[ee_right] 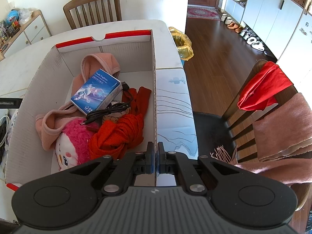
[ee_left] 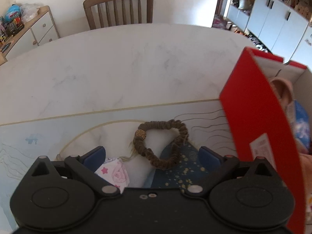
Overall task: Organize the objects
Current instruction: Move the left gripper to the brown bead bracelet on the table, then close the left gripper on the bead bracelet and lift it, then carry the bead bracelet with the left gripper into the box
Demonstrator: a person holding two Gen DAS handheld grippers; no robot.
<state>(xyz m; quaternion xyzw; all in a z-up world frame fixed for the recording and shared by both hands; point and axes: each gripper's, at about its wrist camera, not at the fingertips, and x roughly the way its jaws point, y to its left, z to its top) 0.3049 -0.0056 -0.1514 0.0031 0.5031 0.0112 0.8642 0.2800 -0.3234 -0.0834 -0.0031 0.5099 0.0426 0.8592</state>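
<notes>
The hair tie [ee_left: 160,144] lies on the mat [ee_left: 39,136], beside the box [ee_right: 154,89]. Left gripper [ee_left: 152,154]: spread above it. Right gripper [ee_right: 155,156]: pinching the box wall. Lower the left gripper, straddle one strand, then close.

Marble table [ee_left: 136,62], placemat [ee_left: 39,136], box [ee_right: 154,62]

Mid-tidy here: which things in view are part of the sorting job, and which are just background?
Job items:
- brown hair tie on the mat, ahead of the open left gripper
- red-and-white box, its wall clamped by the right gripper
- inside it: blue carton, black cable, pink plush, red scarf

Lying about:
- red cloth on the chair
- bin bag
</notes>
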